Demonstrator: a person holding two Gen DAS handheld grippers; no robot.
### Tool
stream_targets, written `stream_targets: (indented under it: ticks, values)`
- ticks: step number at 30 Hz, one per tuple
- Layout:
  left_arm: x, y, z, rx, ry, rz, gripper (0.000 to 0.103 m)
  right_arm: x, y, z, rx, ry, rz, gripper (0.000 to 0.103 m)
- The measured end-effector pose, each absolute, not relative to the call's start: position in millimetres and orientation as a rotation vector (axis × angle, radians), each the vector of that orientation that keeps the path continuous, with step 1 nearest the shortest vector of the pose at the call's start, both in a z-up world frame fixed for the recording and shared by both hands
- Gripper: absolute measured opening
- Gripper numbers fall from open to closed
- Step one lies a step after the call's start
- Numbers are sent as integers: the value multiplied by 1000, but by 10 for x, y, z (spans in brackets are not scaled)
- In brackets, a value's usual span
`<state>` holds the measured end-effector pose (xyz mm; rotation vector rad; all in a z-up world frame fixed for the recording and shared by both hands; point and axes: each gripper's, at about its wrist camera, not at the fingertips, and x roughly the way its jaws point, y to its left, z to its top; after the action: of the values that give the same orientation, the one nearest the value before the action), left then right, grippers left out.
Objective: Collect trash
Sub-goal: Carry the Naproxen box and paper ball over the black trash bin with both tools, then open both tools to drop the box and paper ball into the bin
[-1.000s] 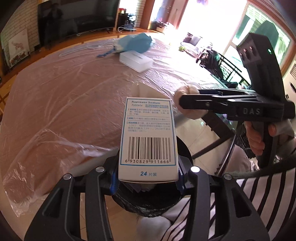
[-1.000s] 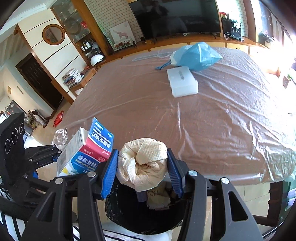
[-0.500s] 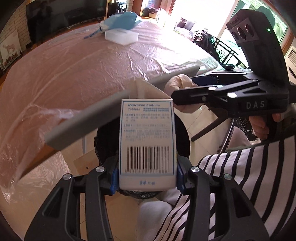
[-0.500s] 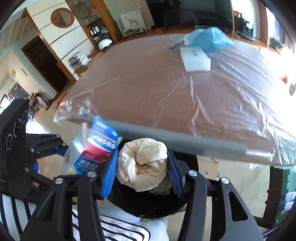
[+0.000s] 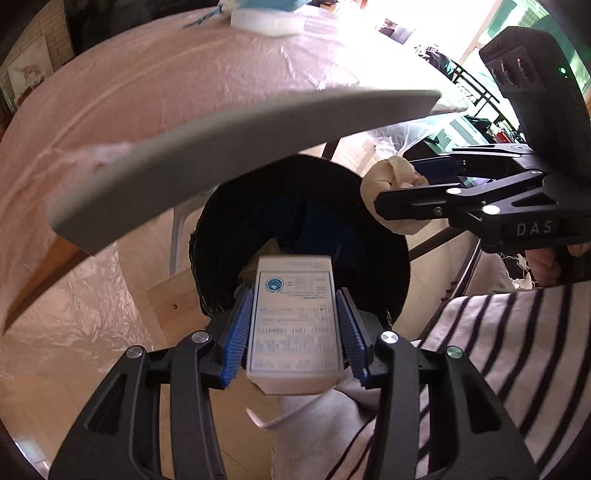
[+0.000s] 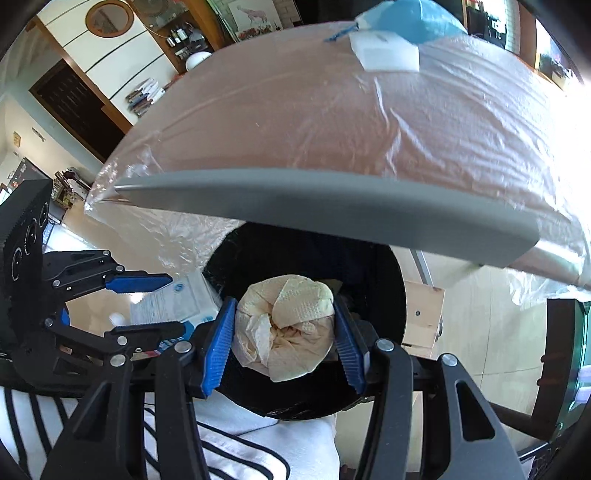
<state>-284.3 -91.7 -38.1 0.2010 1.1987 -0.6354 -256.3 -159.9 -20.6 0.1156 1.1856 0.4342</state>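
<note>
My left gripper [image 5: 294,328] stands open over the near rim of a black-lined trash bin [image 5: 295,192]. The white medicine box [image 5: 294,321] sits loose between its blue pads, with gaps on both sides, tipping toward the bin. My right gripper [image 6: 282,332] is shut on a crumpled paper towel ball [image 6: 284,325] and holds it above the bin's mouth [image 6: 306,266]. The ball also shows in the left wrist view [image 5: 391,184], and the box [image 6: 173,306] and left gripper [image 6: 147,306] show in the right wrist view.
The bin stands below the grey edge [image 6: 332,206] of a table covered in plastic film [image 6: 332,110]. A white box [image 6: 384,55] and a blue bag [image 6: 417,18] lie at the table's far side. My striped shirt [image 5: 498,369] is close below the grippers.
Both grippers have dropped below the table edge to the bin. The left gripper's jaws have opened and the medicine box has slipped loose. The right still grips the paper towel ball.
</note>
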Motion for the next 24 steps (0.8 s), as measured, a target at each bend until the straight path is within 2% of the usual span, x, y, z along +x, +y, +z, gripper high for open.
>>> stream_targets:
  ticks: [24]
  values:
    - [-2704,-1053,-639,229,1247,-599,47,-2464,-1415,-578,51,1268,418,51]
